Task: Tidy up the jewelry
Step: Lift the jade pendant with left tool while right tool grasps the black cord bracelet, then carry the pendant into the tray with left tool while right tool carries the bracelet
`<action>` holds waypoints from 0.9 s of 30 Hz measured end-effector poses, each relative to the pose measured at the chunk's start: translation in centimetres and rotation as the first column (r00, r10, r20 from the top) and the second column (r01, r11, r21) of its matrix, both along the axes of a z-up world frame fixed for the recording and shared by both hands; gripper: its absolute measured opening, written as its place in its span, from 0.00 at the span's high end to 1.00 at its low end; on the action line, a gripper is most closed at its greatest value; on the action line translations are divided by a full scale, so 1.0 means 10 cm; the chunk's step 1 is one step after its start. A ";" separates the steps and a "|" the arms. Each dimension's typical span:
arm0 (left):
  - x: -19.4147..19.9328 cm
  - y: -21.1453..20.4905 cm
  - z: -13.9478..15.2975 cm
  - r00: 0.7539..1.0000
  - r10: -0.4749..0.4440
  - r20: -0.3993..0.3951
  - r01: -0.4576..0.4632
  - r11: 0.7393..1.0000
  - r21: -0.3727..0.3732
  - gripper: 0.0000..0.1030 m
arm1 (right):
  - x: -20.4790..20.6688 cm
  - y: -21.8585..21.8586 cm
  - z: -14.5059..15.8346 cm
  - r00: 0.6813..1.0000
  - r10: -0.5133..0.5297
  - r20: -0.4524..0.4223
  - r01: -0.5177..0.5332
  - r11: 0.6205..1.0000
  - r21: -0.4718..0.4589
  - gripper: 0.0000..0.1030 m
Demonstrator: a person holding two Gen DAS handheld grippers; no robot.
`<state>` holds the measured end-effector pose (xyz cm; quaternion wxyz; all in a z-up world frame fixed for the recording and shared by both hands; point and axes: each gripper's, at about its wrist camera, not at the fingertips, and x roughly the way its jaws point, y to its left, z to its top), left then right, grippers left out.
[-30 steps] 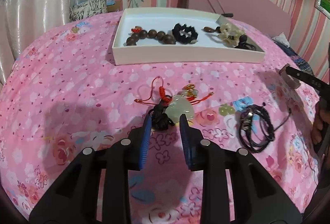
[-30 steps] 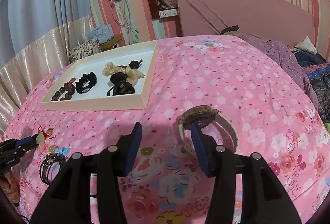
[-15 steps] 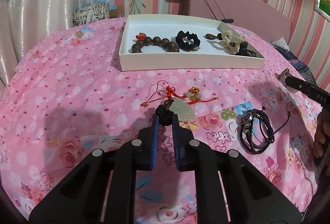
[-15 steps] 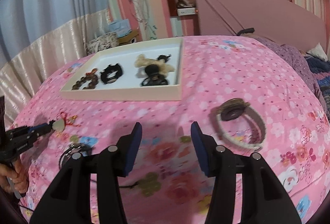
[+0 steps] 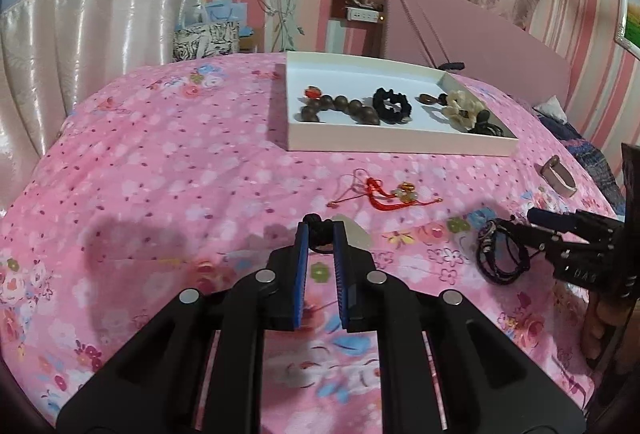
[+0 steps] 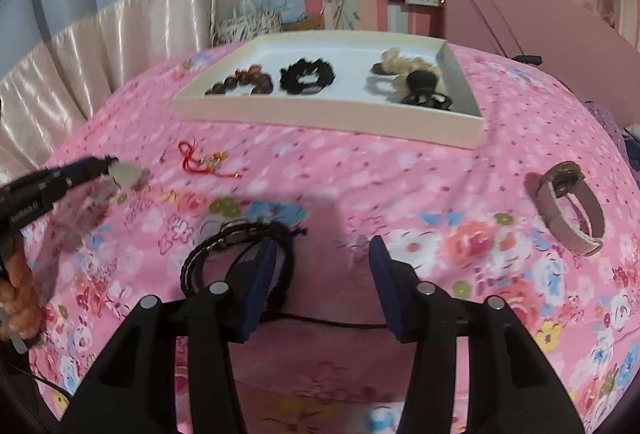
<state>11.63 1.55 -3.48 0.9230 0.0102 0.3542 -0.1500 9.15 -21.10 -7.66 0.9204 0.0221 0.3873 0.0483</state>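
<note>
My left gripper (image 5: 320, 230) is shut on the black knot of a pale jade pendant (image 5: 354, 232) and holds it above the pink bedspread; the pendant also shows in the right wrist view (image 6: 126, 172). A red cord charm (image 5: 386, 194) lies just beyond. My right gripper (image 6: 322, 250) is open over the bedspread, its left finger above a black braided bracelet (image 6: 236, 258), which also shows in the left wrist view (image 5: 500, 254). The white tray (image 5: 400, 144) holds wooden beads (image 5: 340, 106), a black scrunchie (image 5: 392, 106) and hair flowers.
A pink-strapped watch (image 6: 570, 212) lies on the bedspread to the right of my right gripper. A pink headboard (image 5: 480, 34) stands behind the tray. Curtains and a patterned box (image 5: 206, 40) are at the back left.
My left gripper closed on the pendant's knot and lifted it off the bedspread. My right gripper swung left from the watch to above the black bracelet, still open.
</note>
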 end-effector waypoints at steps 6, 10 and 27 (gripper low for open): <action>0.04 0.04 0.02 1.000 0.007 0.001 -0.007 1.000 -0.016 0.90 | 0.13 0.11 -0.08 0.997 0.059 -0.058 -0.061 0.998 -0.032 0.95; 0.05 0.00 0.19 0.999 -0.009 0.035 0.009 1.000 -0.012 0.90 | 0.14 0.02 0.15 0.999 0.034 0.004 -0.034 0.999 -0.002 0.95; 0.67 -0.45 1.15 0.983 -0.048 0.175 0.053 0.998 -0.023 0.90 | 0.64 -0.37 1.28 0.974 -0.045 0.220 0.021 0.994 0.112 0.95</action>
